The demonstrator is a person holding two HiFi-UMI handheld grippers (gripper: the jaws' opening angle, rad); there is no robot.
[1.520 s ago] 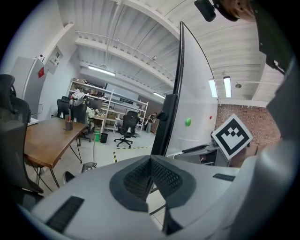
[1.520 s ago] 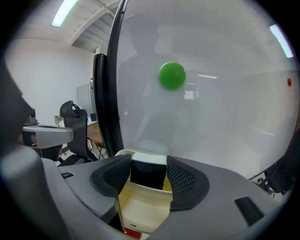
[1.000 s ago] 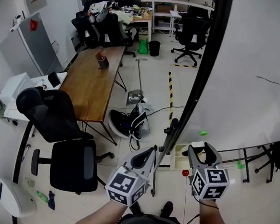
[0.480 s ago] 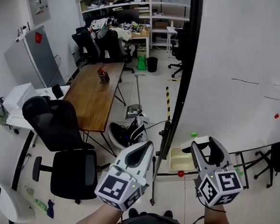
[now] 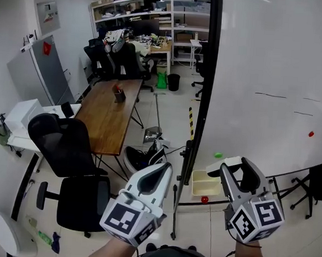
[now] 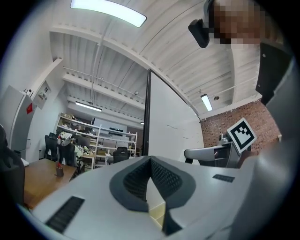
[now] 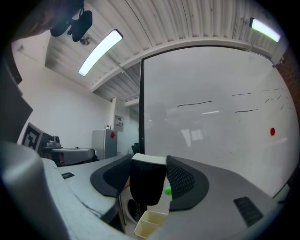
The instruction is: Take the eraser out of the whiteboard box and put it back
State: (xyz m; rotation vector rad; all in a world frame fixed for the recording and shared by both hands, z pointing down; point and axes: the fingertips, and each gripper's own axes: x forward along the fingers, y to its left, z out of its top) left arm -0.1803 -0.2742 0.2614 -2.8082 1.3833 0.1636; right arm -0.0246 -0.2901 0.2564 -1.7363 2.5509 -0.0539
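Both grippers had lifted over the last second. The right gripper [image 7: 149, 164] was clamped on the eraser [image 7: 147, 187], black body with the white face up, and it now hung clear above the whiteboard box [image 5: 202, 185], not down beside it as before. The left gripper [image 6: 150, 162] had its jaws pressed together on nothing. So the take-out half looked done; the eraser was out, near the whiteboard [image 5: 265, 78], and only the return into the box remained.

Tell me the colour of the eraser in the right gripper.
The eraser is black with a white top; right gripper view.
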